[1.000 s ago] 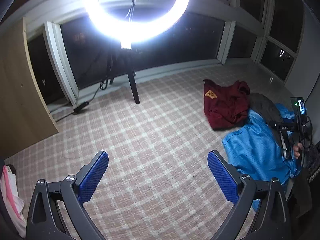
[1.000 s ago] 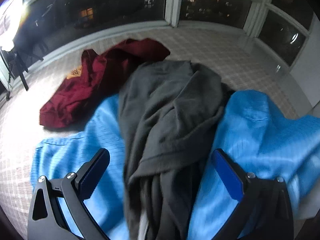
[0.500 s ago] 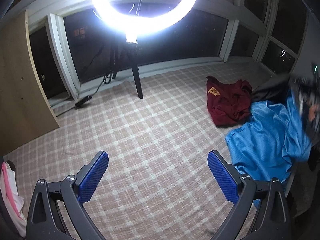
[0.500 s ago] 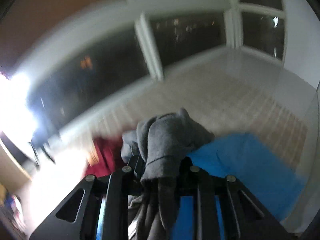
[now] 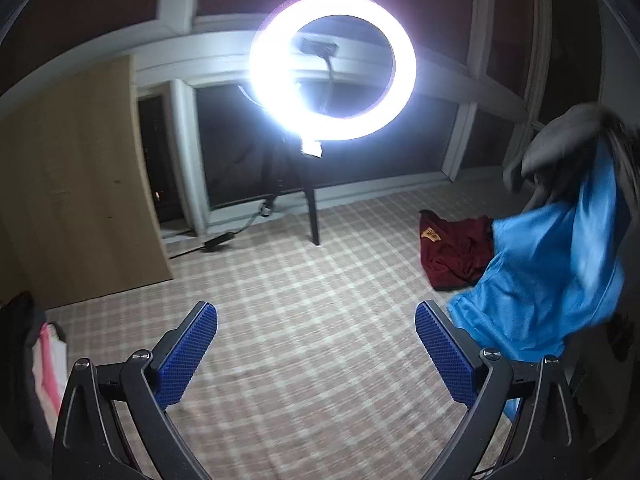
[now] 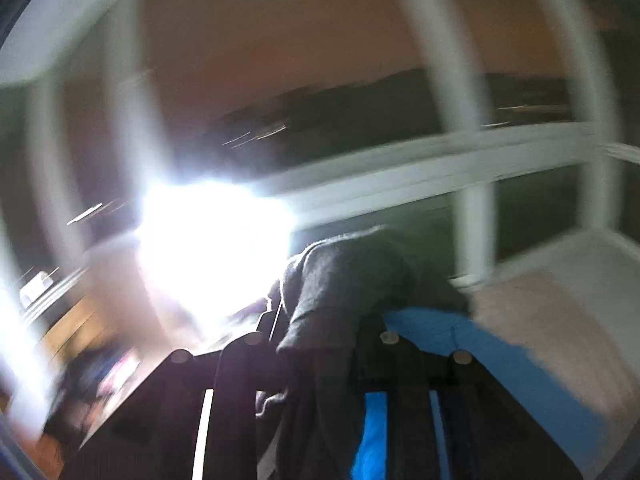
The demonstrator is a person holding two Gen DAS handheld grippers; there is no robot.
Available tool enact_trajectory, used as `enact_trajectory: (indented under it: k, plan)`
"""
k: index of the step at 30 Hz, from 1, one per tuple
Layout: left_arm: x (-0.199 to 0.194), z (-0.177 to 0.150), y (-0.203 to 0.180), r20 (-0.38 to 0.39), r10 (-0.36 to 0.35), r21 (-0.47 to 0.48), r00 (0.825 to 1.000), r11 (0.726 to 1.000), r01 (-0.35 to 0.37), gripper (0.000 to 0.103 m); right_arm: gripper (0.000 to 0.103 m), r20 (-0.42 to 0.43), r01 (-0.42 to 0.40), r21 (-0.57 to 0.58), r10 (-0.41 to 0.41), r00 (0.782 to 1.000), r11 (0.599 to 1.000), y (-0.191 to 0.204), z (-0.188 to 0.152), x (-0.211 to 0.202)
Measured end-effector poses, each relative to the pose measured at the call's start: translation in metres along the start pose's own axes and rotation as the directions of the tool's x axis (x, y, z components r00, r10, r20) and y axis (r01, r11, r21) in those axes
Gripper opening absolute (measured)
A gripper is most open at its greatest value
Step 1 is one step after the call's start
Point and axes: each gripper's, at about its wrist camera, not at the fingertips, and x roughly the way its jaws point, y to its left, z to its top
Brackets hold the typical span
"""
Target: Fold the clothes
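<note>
The right claw point(image 6: 320, 344) is clamped on a bunch of grey garment point(image 6: 352, 280); its jaws are easing slightly apart, yet the cloth stays pinched between them. A second ago that claw stood wide over the heap on the checked floor covering point(image 5: 300, 300); now it has swung up, its blurred view showing window frames point(image 6: 440, 168) and glare. From the left wrist, the grey garment point(image 5: 568, 140) hangs high at the right edge with the blue shirt point(image 5: 552, 272) dragged up beneath it, the shirt's lower edge near the floor. The maroon shirt point(image 5: 452, 252) lies where it was. The left claw point(image 5: 316, 352) remains wide with nothing between its blue pads point(image 5: 188, 356), and the ring light point(image 5: 332, 68) now sits lower in its view than before.
</note>
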Motion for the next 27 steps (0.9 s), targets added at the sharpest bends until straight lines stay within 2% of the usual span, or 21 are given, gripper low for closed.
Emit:
enact_trajectory:
  k: [1, 2, 3, 4, 5, 6, 7, 10, 12, 15, 16, 17, 21, 22, 23, 24, 25, 26, 27]
  plan:
    - [-0.002, -0.003, 0.004, -0.002, 0.007, -0.004, 1.000, 1.000, -0.007, 0.100, 0.028, -0.076, 0.021, -0.055, -0.025, 0.997, 0.998, 0.017, -0.013, 0.014]
    - [-0.003, -0.005, 0.008, -0.004, 0.014, -0.007, 1.000, 1.000, -0.014, 0.100, 0.036, -0.150, 0.038, -0.111, -0.054, 0.987, 0.993, 0.034, -0.026, 0.028]
    - [-0.004, -0.008, 0.011, -0.009, 0.021, -0.012, 1.000, 1.000, -0.021, 0.100, 0.053, -0.210, 0.092, -0.162, -0.125, 0.970, 0.982, 0.046, -0.040, 0.042]
    - [-0.004, -0.011, 0.014, -0.017, 0.023, -0.020, 1.000, 1.000, -0.023, 0.100, 0.060, -0.255, 0.187, -0.190, -0.232, 0.939, 0.964, 0.048, -0.054, 0.056]
    - [-0.005, -0.014, 0.015, -0.025, 0.019, -0.025, 1.000, 0.999, -0.020, 0.100, 0.064, -0.304, 0.265, -0.172, -0.307, 0.902, 0.949, 0.042, -0.068, 0.069]
    - [-0.006, -0.017, 0.015, -0.030, 0.011, -0.026, 0.999, 1.000, -0.012, 0.100, 0.064, -0.361, 0.311, -0.121, -0.334, 0.871, 0.943, 0.032, -0.082, 0.077]
    - [-0.008, -0.020, 0.015, -0.034, 0.008, -0.023, 0.999, 1.000, -0.008, 0.100, 0.064, -0.405, 0.327, -0.072, -0.328, 0.853, 0.942, 0.025, -0.094, 0.082]
    - [-0.013, -0.030, 0.011, -0.041, 0.024, 0.006, 0.999, 1.000, -0.023, 0.100, 0.064, -0.437, 0.322, 0.015, -0.283, 0.854, 0.947, 0.021, -0.126, 0.086]
    - [-0.014, -0.034, 0.010, -0.056, 0.034, 0.021, 0.998, 0.999, -0.033, 0.100, 0.064, -0.442, 0.325, 0.031, -0.278, 0.853, 0.945, 0.024, -0.146, 0.089]
    - [-0.014, -0.039, 0.010, -0.073, 0.039, 0.025, 0.997, 0.999, -0.038, 0.100, 0.064, -0.451, 0.244, 0.107, -0.171, 0.876, 0.964, 0.042, -0.171, 0.100]
    - [-0.015, -0.039, 0.010, -0.077, 0.039, 0.024, 0.996, 0.999, -0.037, 0.100, 0.064, -0.467, 0.221, 0.131, -0.137, 0.874, 0.966, 0.048, -0.180, 0.108]
    - [-0.015, -0.040, 0.009, -0.079, 0.038, 0.024, 0.996, 0.999, -0.036, 0.100, 0.064, -0.494, 0.219, 0.145, -0.122, 0.861, 0.965, 0.048, -0.192, 0.116]
    - [-0.021, -0.043, 0.007, -0.079, 0.043, 0.030, 0.996, 0.999, -0.040, 0.100, 0.064, -0.649, 0.298, 0.155, -0.130, 0.749, 0.942, 0.030, -0.244, 0.151]
    - [-0.022, -0.043, 0.008, -0.078, 0.047, 0.031, 0.996, 0.999, -0.044, 0.100, 0.063, -0.677, 0.337, 0.127, -0.167, 0.717, 0.933, 0.021, -0.254, 0.156]
    - [-0.023, -0.043, 0.008, -0.077, 0.050, 0.030, 0.996, 0.998, -0.048, 0.100, 0.061, -0.686, 0.410, 0.062, -0.259, 0.679, 0.910, 0.006, -0.259, 0.152]
    - [-0.024, -0.043, 0.010, -0.076, 0.054, 0.027, 0.996, 0.998, -0.052, 0.100, 0.060, -0.685, 0.500, 0.007, -0.360, 0.633, 0.866, -0.015, -0.262, 0.143]
    - [-0.023, -0.043, 0.011, -0.079, 0.058, 0.022, 0.995, 0.998, -0.056, 0.100, 0.060, -0.684, 0.590, -0.029, -0.447, 0.577, 0.807, -0.041, -0.263, 0.134]
    - [-0.022, -0.043, 0.012, -0.083, 0.061, 0.018, 0.995, 0.998, -0.060, 0.100, 0.060, -0.690, 0.653, -0.043, -0.496, 0.528, 0.756, -0.062, -0.264, 0.126]
    - [-0.020, -0.043, 0.012, -0.088, 0.064, 0.015, 0.994, 0.998, -0.063, 0.100, 0.060, -0.692, 0.665, -0.019, -0.490, 0.530, 0.747, -0.069, -0.261, 0.117]
